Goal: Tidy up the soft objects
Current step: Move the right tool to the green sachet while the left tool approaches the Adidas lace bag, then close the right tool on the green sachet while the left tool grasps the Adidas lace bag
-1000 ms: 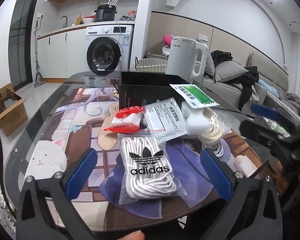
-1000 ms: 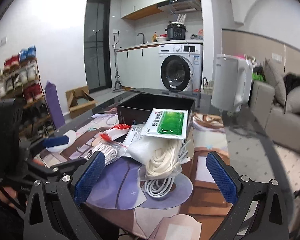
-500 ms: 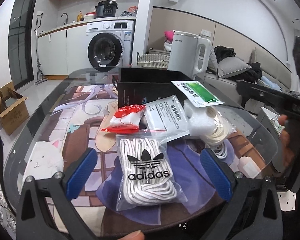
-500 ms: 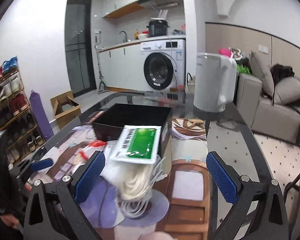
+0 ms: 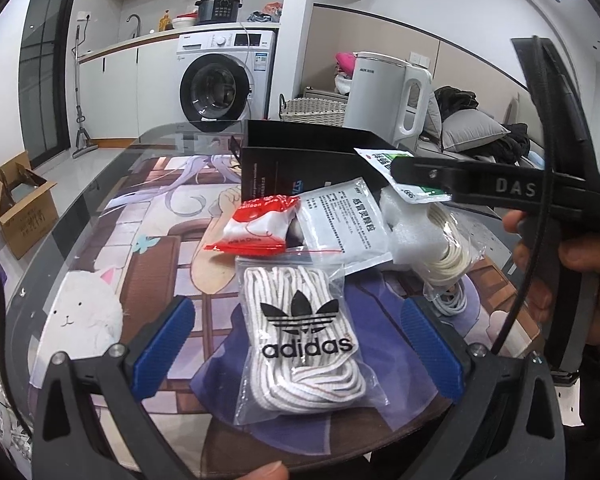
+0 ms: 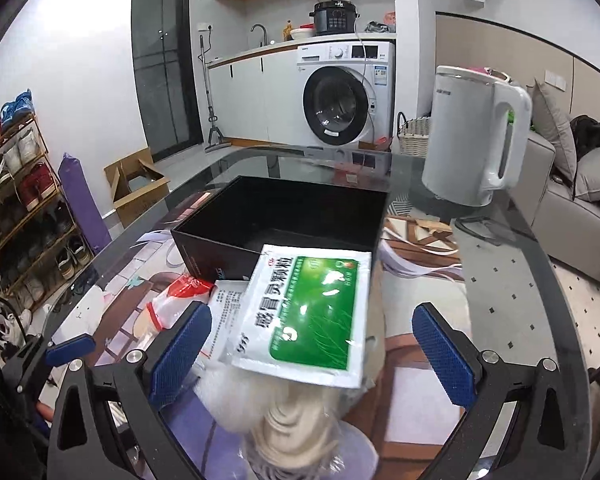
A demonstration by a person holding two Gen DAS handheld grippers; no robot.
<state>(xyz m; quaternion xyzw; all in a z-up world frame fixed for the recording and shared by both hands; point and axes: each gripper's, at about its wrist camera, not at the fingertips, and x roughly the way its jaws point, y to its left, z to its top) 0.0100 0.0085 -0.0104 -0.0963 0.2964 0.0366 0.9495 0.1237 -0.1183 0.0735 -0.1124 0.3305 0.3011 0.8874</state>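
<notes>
Green-and-white flat sachet (image 6: 306,312) atop cream cord bundle (image 6: 288,420)

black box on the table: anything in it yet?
Empty as far as visible: the black box shows only dark bare interior; the packets lie outside, in front of it.

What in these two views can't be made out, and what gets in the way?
- Black box interior: hidden in the left wrist view by its near wall.
- Green sachet: in the left wrist view, mostly covered by the right gripper's body.
- Cord bundle: motion-blurred in the right wrist view.
- Grey sachet print: too small to read.
- Left gripper: open, empty.
</notes>
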